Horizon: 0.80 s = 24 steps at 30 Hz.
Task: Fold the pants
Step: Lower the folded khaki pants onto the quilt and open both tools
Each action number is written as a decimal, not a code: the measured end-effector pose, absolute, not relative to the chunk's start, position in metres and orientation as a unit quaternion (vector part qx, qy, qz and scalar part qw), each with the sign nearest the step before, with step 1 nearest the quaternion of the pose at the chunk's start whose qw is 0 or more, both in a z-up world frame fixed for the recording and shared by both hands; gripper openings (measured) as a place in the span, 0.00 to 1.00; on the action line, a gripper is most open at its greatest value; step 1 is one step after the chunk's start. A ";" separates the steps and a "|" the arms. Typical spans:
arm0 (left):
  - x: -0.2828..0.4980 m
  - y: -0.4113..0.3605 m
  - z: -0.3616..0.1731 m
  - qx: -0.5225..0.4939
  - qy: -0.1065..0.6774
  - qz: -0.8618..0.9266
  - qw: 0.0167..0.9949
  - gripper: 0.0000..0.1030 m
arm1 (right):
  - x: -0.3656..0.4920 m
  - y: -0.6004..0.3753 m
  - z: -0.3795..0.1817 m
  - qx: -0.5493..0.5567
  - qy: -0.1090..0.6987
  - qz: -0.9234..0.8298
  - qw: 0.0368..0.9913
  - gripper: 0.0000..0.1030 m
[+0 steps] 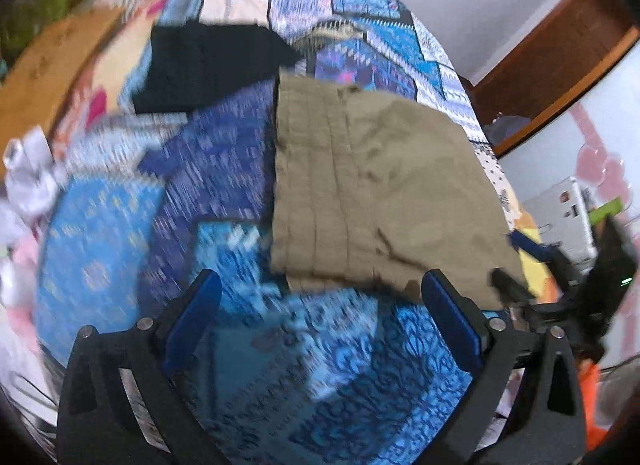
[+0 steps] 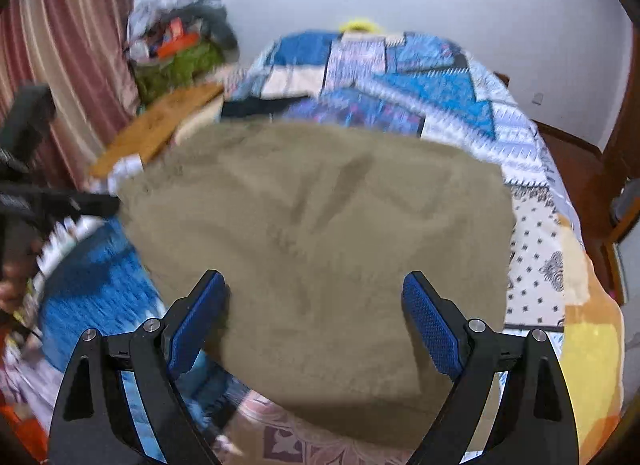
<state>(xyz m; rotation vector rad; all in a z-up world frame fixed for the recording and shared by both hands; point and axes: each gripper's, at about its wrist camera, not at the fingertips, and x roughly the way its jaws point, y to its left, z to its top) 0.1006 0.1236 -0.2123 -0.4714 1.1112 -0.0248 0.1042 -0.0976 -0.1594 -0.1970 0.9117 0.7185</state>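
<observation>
We see folded olive-khaki fabric pants (image 1: 380,193) lying on the blue patchwork bedspread (image 1: 224,169) | our left gripper (image 1: 320,305) spread wide, empty | our right gripper (image 2: 314,297) spread wide above them | black folded garment (image 1: 208,65) beyond.

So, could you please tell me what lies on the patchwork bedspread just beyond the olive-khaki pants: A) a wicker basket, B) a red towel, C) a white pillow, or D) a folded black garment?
D: a folded black garment lies on the blue patchwork bedspread just past the olive-khaki pants.
</observation>
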 end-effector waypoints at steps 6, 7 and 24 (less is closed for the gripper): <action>0.095 0.121 -0.224 -0.262 0.527 -0.038 0.807 0.98 | 0.103 -0.104 -0.166 -0.078 0.431 0.345 0.830 0.86; 0.096 0.122 -0.225 -0.272 0.526 -0.040 0.805 0.99 | 0.102 -0.104 -0.166 -0.075 0.432 0.346 0.830 0.86; 0.134 0.138 -0.227 -0.415 0.505 -0.033 0.756 0.87 | 0.103 -0.108 -0.171 -0.043 0.430 0.355 0.829 0.88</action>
